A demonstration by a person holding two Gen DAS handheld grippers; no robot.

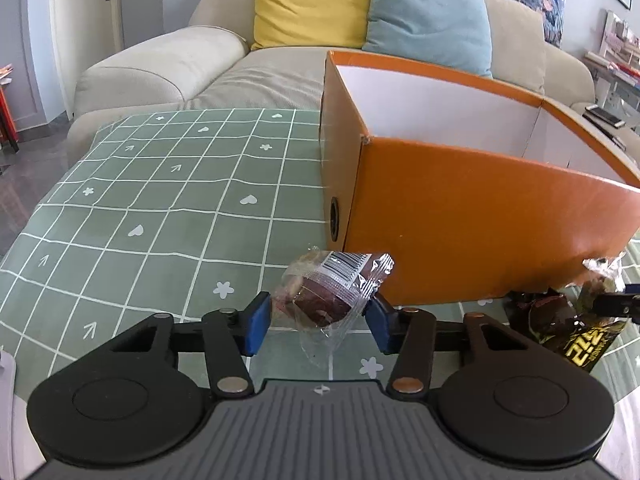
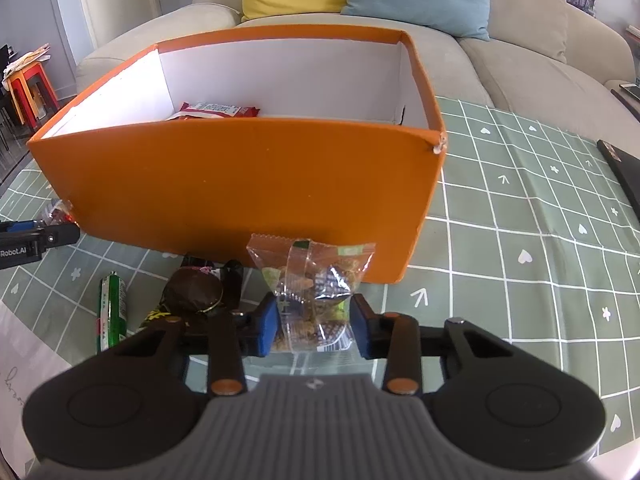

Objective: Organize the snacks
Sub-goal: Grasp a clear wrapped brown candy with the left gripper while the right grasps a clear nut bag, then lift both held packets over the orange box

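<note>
An orange box [image 1: 472,216] with a white inside stands on the green checked tablecloth; it also shows in the right wrist view [image 2: 240,184]. My left gripper [image 1: 318,322] is shut on a clear-wrapped brown snack [image 1: 328,292], held just in front of the box's near left corner. My right gripper [image 2: 312,330] is shut on a clear packet of mixed snacks [image 2: 310,292], held in front of the box's near wall. A red snack pack [image 2: 218,111] lies inside the box.
A dark round snack in a black wrapper [image 2: 194,294] and a green stick pack [image 2: 112,310] lie on the cloth left of my right gripper. A black-and-gold wrapper [image 1: 568,332] lies right of my left gripper. A beige sofa [image 1: 168,64] stands behind. A dark flat object [image 2: 624,176] lies far right.
</note>
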